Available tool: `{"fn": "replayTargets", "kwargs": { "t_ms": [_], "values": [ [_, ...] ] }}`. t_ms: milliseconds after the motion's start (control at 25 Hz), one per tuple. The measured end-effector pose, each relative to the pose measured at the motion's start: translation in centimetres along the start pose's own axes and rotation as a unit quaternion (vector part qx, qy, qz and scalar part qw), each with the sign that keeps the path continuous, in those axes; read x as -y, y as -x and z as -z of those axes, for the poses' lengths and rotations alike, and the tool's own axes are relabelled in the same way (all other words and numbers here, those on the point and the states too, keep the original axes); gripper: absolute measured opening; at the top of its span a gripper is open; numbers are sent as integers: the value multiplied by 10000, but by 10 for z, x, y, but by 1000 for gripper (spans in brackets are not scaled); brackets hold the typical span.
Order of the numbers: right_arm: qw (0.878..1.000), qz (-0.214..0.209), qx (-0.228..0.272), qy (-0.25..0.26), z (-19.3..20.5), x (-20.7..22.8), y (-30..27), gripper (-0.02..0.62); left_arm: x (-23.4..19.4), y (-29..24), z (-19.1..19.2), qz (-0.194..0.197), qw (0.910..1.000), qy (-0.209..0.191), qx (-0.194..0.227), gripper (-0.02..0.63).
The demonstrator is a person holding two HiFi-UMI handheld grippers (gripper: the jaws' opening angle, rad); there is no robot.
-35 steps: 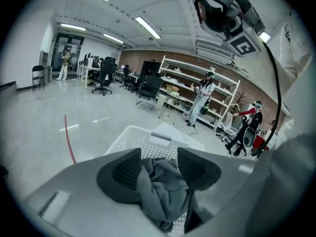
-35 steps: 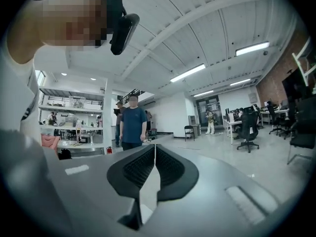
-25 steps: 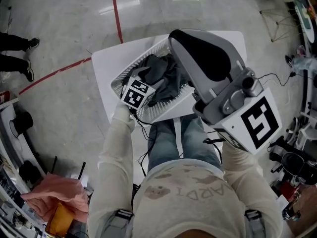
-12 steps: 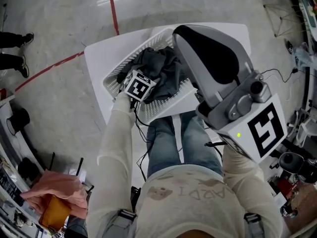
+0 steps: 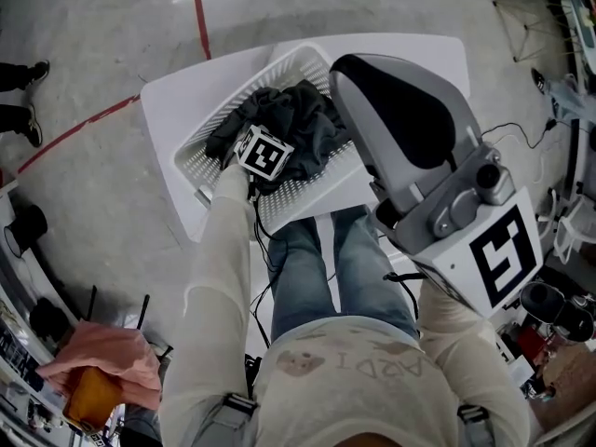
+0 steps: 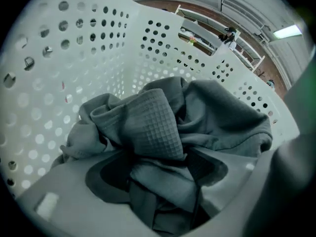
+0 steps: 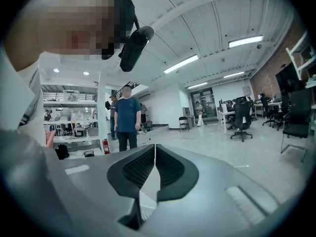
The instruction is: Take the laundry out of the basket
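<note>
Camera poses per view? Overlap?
Head view: on head, steeply down at white perforated plastic basket on white table; arms, jeans, right tongs.
Left gripper view: inside basket, facing crumpled dark grey laundry pinched in left tongs.
Right gripper view: raised, facing room and ceiling; shut right tongs, wearer's head.
Head and left share basket, laundry.

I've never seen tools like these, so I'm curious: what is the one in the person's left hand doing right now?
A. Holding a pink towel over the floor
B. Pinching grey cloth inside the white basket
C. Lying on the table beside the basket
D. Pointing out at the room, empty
B: the left gripper view shows the left gripper with its fingers closed on bunched grey cloth, with the perforated wall of the white basket around it.
</note>
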State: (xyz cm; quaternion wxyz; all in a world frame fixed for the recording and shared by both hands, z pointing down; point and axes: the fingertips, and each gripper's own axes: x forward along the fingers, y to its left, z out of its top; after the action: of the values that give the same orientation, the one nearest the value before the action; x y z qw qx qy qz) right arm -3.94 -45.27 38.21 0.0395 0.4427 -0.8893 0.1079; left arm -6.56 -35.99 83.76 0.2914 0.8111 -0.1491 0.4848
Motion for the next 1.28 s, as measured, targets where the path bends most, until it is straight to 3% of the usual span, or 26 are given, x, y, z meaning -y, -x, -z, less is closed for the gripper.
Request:
{"fn": "replayTargets", "kwargs": {
  "t_ms": [160, 280, 400, 520, 680, 760, 840, 960, 1280],
  "values": [
    [9999, 15, -87, 102, 5, 1, 2, 35, -1, -9, 2, -159, 9996, 144, -174, 348],
    [9999, 3, -92, 89, 7, 2, 2, 35, -2, -12, 0, -372, 9991, 193, -61, 338],
    [9999, -15, -109, 101, 11, 5, 3, 35, -5, -13, 0, -639, 9974, 235, 253, 286],
    [9997, -24, -171, 157, 13, 7, 5, 35, -9, -13, 0, -937, 9947, 300, 294, 203],
    [9997, 23, -196, 173, 13, 8, 7, 34, -11, -13, -1, -1181, 9920, 275, 364, 210],
    [9997, 26, -181, 183, 12, 8, 7, 34, -11, -12, -3, -1180, 9917, 188, 472, 204],
    [9997, 1, -173, 200, 10, 7, 9, 32, -11, -10, -6, -1143, 9918, 178, 549, 124],
    [9996, -41, -173, 232, 9, 3, 15, 32, -12, -6, -7, -1086, 9919, 394, 532, 92],
    [9998, -17, 57, 179, -11, 7, 41, 31, 4, 49, -34, -829, 9876, 763, 1092, 74]
  ]
}}
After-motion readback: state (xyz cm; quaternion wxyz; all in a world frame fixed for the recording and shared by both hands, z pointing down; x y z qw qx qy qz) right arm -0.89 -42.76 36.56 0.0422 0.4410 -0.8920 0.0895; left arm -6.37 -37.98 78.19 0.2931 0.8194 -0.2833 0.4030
